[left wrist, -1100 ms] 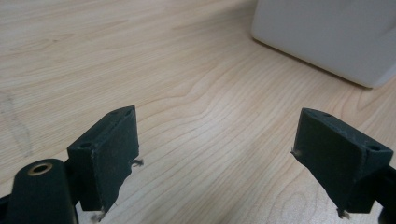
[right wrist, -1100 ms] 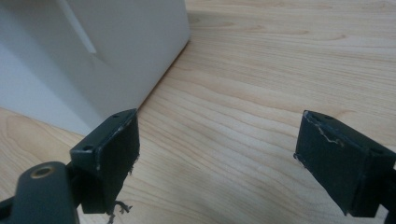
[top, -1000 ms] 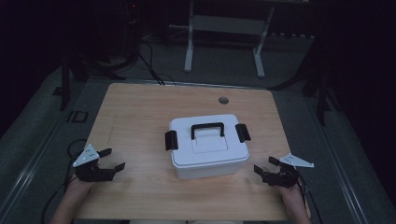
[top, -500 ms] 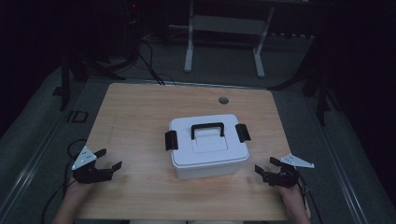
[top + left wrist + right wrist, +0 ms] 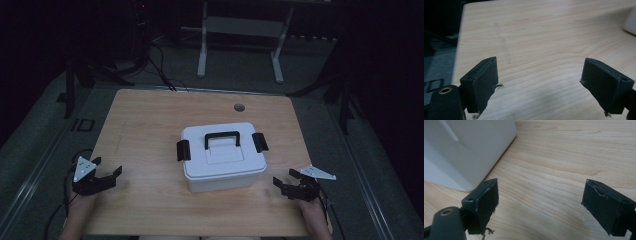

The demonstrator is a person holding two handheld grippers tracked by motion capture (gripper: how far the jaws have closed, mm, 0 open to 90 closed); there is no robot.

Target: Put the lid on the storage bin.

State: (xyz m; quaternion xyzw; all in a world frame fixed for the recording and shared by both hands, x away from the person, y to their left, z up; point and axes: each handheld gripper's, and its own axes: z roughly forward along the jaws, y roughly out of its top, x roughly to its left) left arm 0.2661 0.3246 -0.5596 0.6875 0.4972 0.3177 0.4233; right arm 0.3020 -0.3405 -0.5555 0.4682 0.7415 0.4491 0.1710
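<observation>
Right now your left gripper sits at the near left corner of the table, jaws spread wide with nothing but bare wood between them. Move across and you meet the white storage box in the middle of the table, a little toward the near edge, lid on, its black carry handle lying flat and a black latch clipped at each end. Your right gripper rests at the near right corner, just beside the box's lower corner but apart from it, jaws equally wide and empty.

Watch that closeness: I judge a careless sweep of the right hand could nudge the box and skew it before you have a grip. The box looks light and its walls smooth, so a one-sided push on a latch may slide it across the wood rather than release it; steady it from the other side.

The tabletop is pale wood grain with a small round grommet near the far edge. Beyond, the room is dark, with cables and a grey metal stand on the floor.
</observation>
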